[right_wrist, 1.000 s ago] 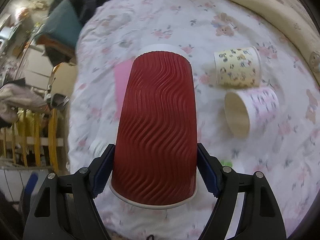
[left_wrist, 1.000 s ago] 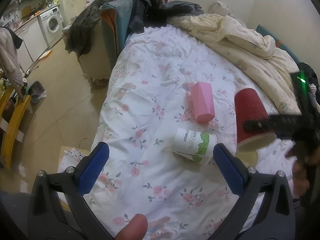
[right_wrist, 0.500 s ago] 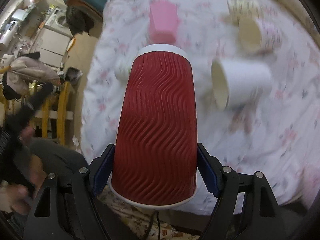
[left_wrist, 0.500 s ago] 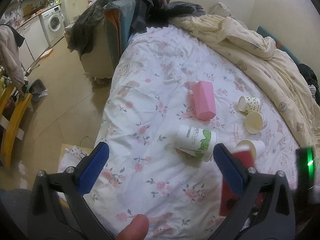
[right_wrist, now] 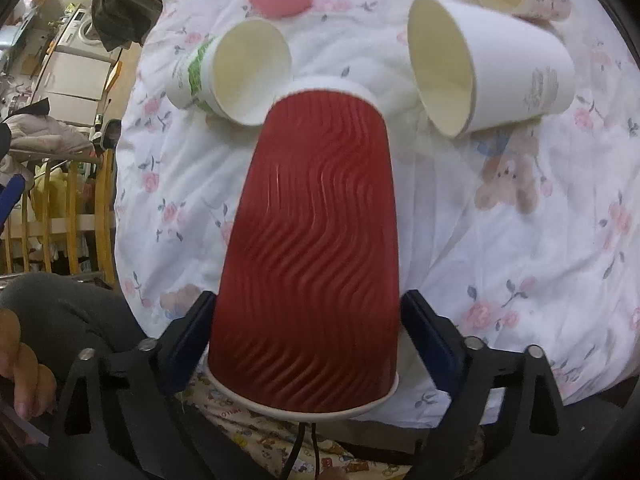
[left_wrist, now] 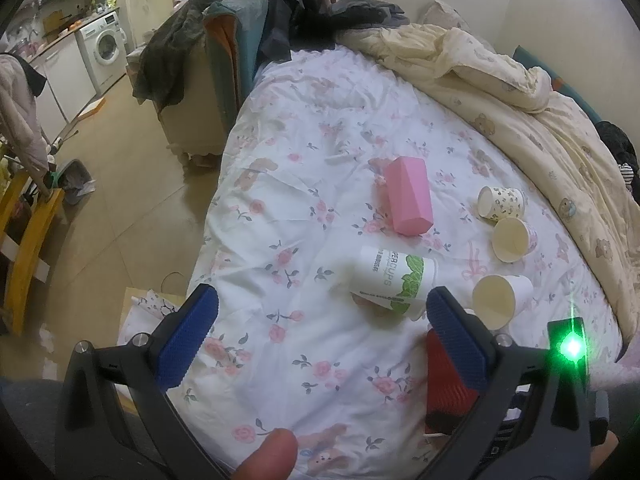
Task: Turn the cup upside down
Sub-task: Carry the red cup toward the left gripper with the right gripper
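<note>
A red ribbed paper cup point(right_wrist: 308, 256) fills the right wrist view, its white rim toward the camera and its base pointing away over the bed. My right gripper point(right_wrist: 308, 320) is shut on the cup near the rim. In the left wrist view the red cup point(left_wrist: 444, 384) shows low at the right, partly hidden behind my left finger point(left_wrist: 456, 332). My left gripper point(left_wrist: 320, 332) is open and empty above the bed's front edge.
On the floral bedspread point(left_wrist: 320, 160) lie a green-printed cup point(left_wrist: 392, 280), a plain white cup point(left_wrist: 500, 300), two patterned cups point(left_wrist: 502, 202) and a pink box point(left_wrist: 410, 196). A cream duvet point(left_wrist: 520, 100) lies at right. Floor and furniture are at left.
My right gripper has carried the red cup from over the bed's middle down toward the near edge. The left gripper has stayed almost still.
</note>
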`<state>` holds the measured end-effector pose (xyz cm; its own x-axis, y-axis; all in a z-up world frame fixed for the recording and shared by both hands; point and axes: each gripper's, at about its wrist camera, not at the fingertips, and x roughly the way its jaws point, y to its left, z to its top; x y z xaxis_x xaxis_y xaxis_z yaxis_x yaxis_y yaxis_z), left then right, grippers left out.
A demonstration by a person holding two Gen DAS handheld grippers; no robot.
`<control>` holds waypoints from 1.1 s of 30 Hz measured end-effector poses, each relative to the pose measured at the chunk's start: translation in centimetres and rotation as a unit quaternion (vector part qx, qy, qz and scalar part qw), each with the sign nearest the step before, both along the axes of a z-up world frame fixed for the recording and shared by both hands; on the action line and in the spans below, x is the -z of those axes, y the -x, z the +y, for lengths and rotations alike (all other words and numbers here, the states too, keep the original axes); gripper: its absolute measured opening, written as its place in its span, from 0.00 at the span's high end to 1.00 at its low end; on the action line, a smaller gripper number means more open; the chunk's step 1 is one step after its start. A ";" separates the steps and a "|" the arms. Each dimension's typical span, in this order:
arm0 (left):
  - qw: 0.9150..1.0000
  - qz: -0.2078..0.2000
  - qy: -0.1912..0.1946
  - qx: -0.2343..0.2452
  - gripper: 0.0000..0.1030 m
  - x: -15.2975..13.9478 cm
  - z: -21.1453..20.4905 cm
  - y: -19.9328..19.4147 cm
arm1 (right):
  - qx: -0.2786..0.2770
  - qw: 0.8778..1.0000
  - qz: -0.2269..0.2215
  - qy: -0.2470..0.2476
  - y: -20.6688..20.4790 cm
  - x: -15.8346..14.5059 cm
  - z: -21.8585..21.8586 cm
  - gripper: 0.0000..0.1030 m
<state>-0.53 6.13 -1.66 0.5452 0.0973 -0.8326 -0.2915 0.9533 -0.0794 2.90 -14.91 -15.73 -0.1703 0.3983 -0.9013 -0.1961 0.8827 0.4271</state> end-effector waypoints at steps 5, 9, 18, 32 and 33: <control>1.000 0.000 0.000 -0.001 0.00 0.0 -0.1 0.0 | 0.005 1.000 -0.028 -0.014 -0.4 -3.2 -1.0 0.05; 1.000 0.002 0.000 0.001 0.00 0.1 -0.2 0.0 | 0.018 0.996 -0.077 -0.029 -1.4 -7.3 -2.6 0.05; 1.000 0.016 -0.012 0.010 0.00 0.8 -1.4 0.0 | 0.073 0.976 -0.204 -0.033 -2.5 -11.7 -7.7 0.05; 0.998 -0.013 -0.016 0.053 0.00 -0.9 -3.6 0.4 | 0.081 0.958 -0.275 -0.010 -1.4 -11.7 -8.8 0.00; 0.998 -0.011 -0.009 0.054 0.00 -0.9 -3.7 0.3 | 0.080 0.956 -0.281 -0.007 -1.4 -11.8 -8.8 0.00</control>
